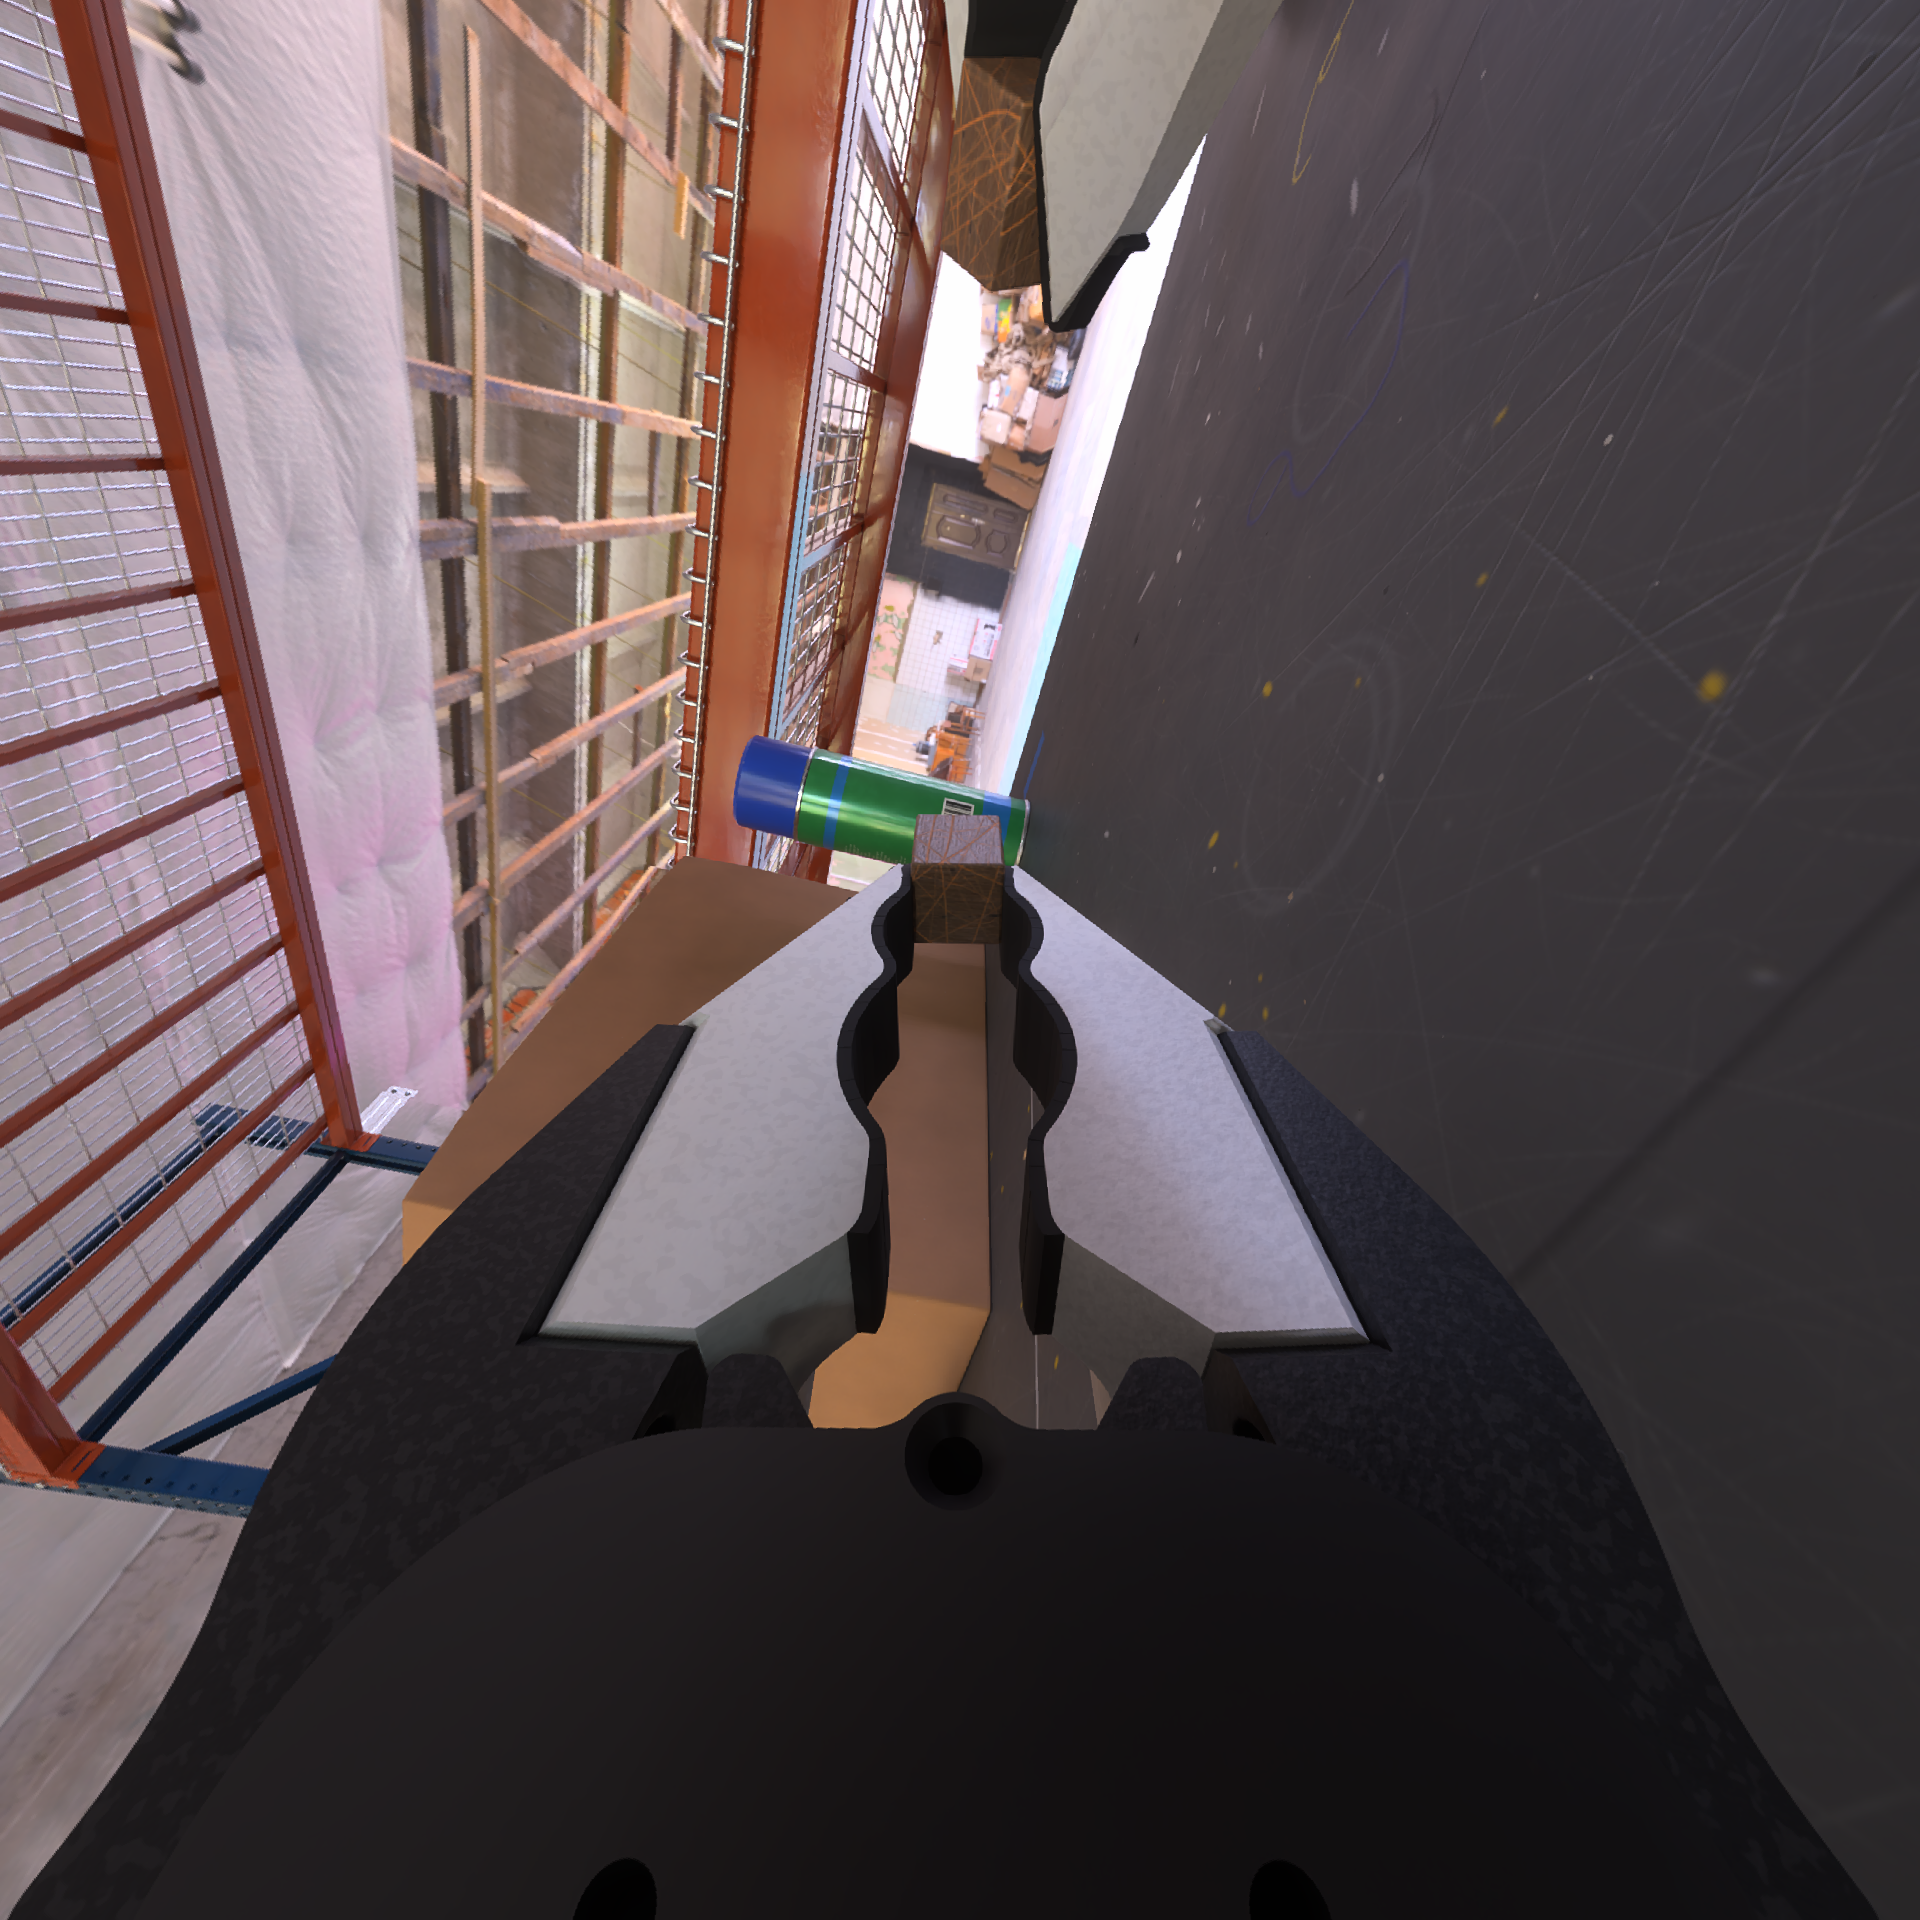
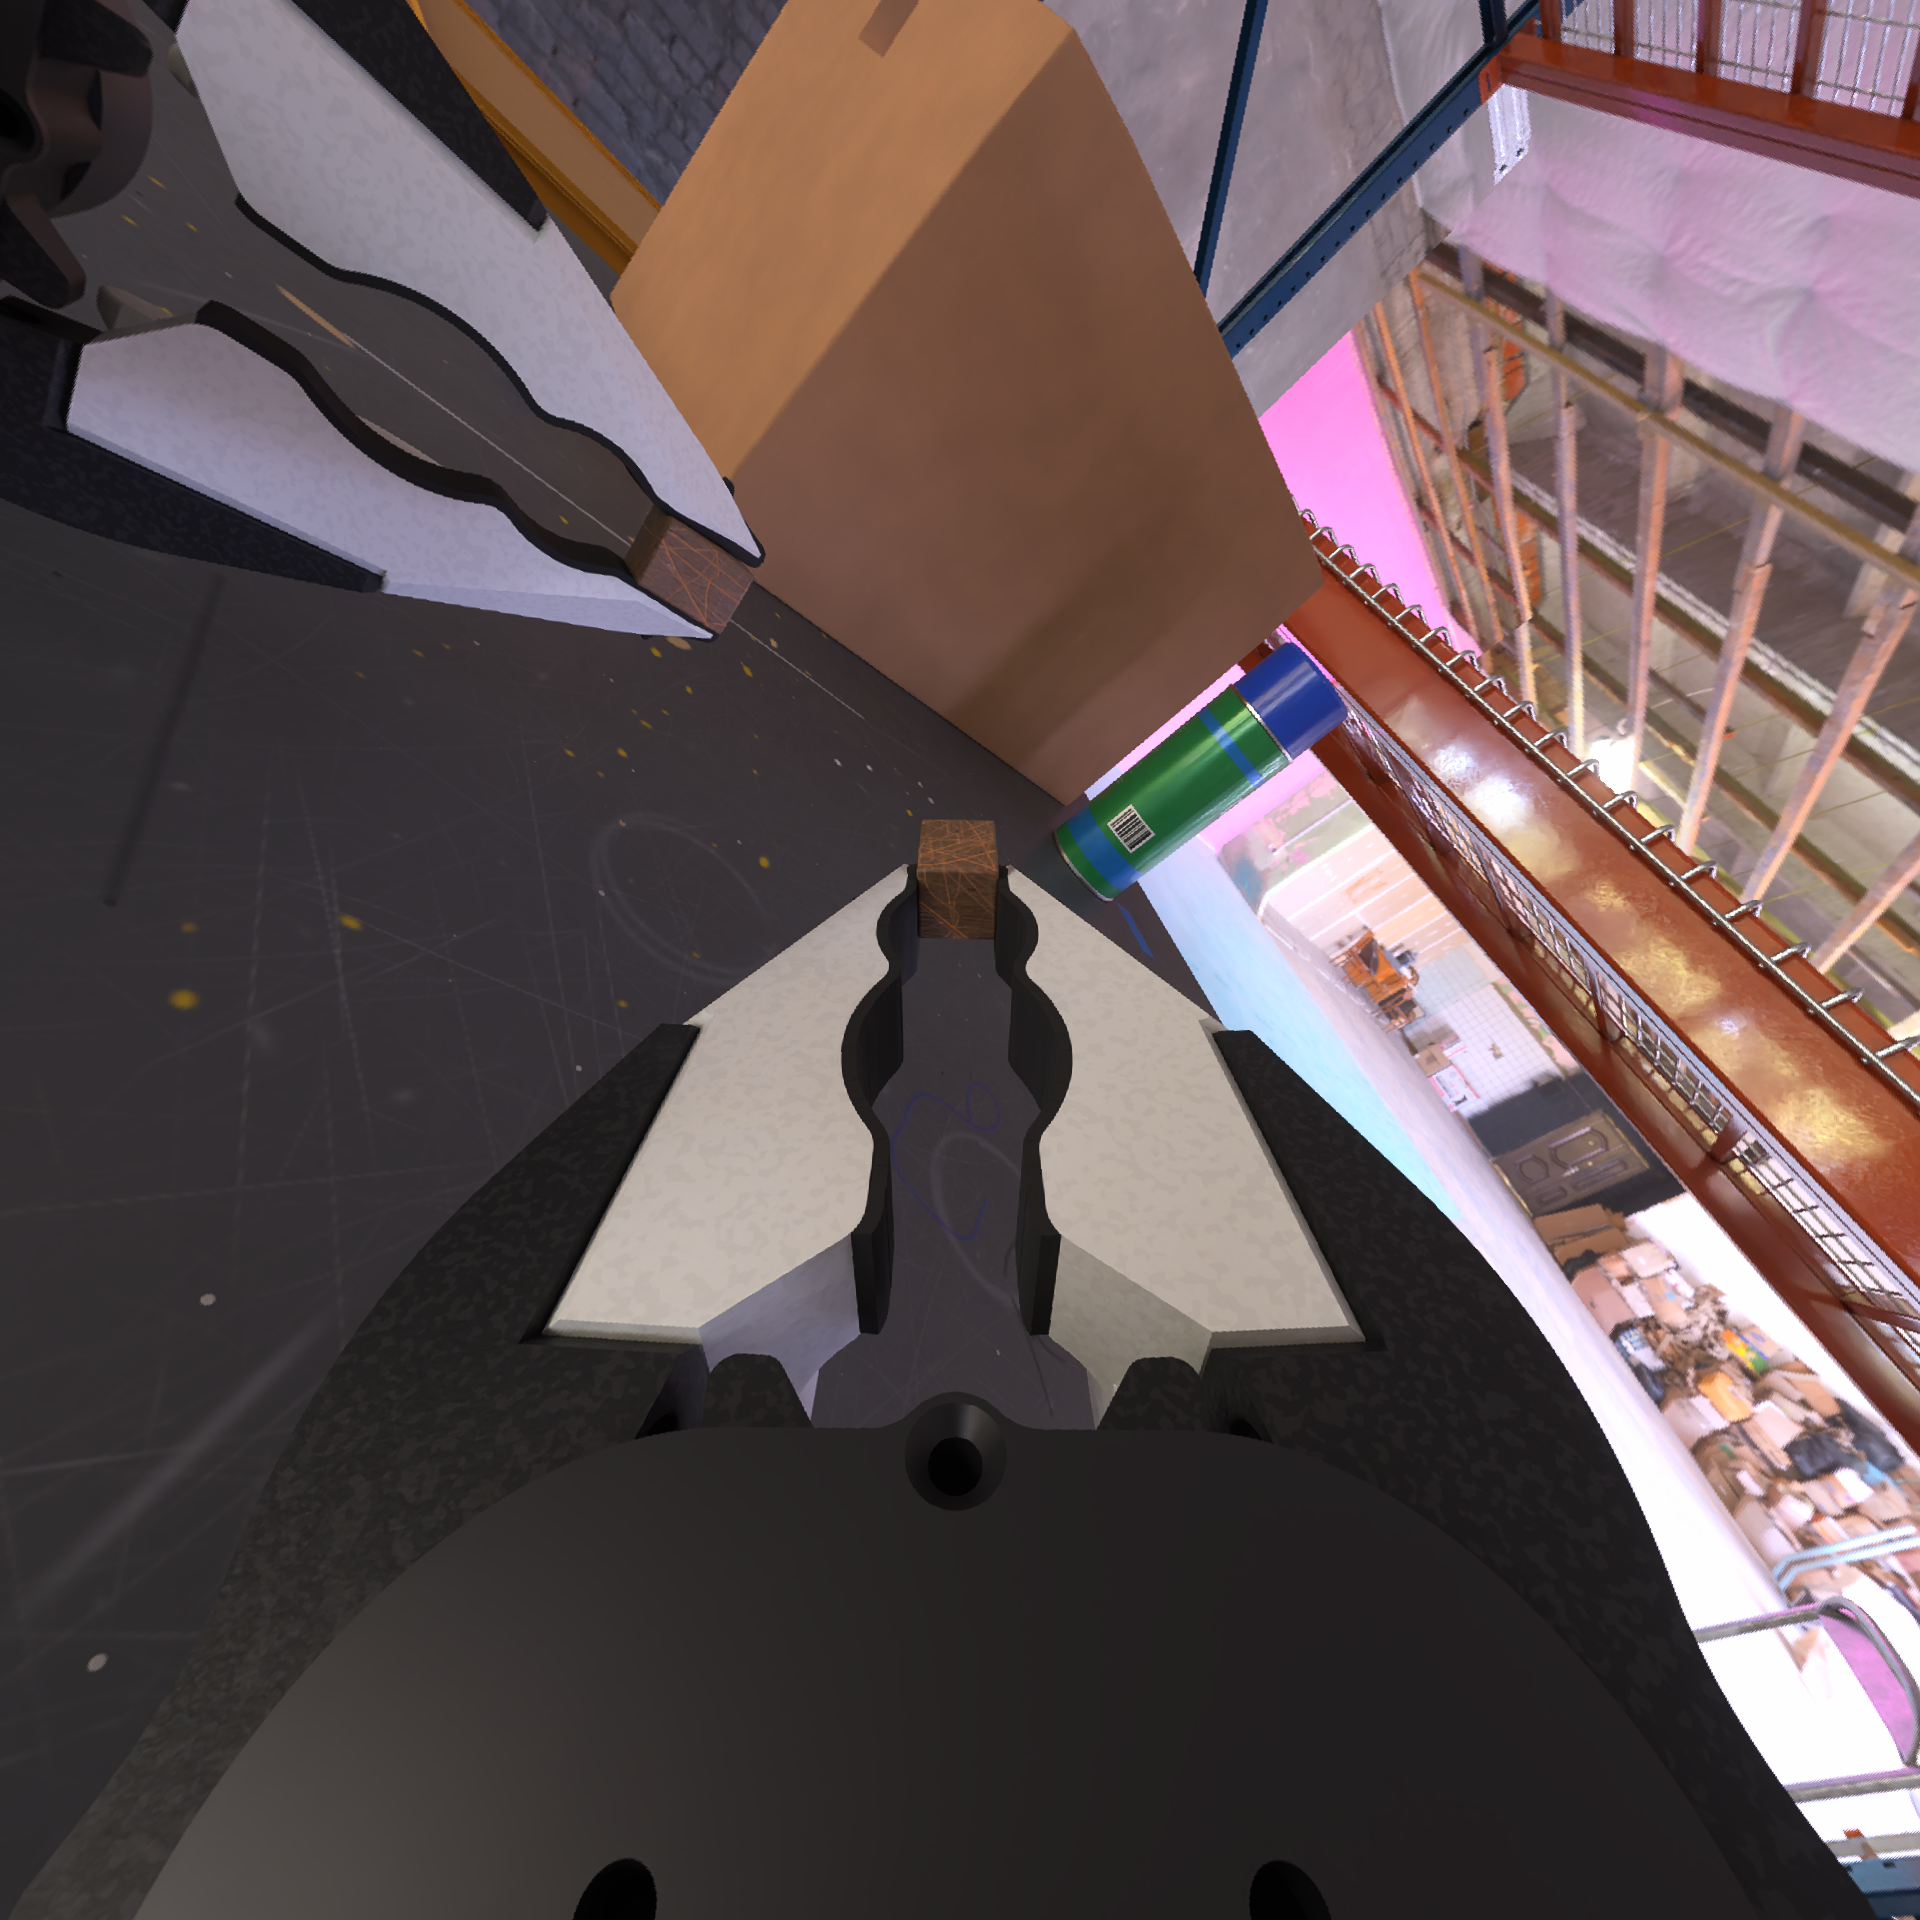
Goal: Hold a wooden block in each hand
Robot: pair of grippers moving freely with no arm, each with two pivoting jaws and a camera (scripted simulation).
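My left gripper (image 1: 957,894) is shut on a small brown wooden block (image 1: 957,883) pinched between its fingertips. My right gripper (image 2: 957,896) is shut on a second small wooden block (image 2: 957,878) at its fingertips. In the right wrist view the left gripper (image 2: 694,577) shows at the upper left, still holding its block (image 2: 691,574) near the dark table top (image 2: 364,883). In the left wrist view the right gripper's finger (image 1: 1101,156) shows at the top with its block (image 1: 992,166) partly hidden behind it.
A green spray can with a blue cap (image 1: 873,795) (image 2: 1195,774) stands on the dark scratched table (image 1: 1507,727) near its edge. A large cardboard box (image 2: 956,416) (image 1: 665,997) stands beside it. Orange racking and wire mesh lie beyond.
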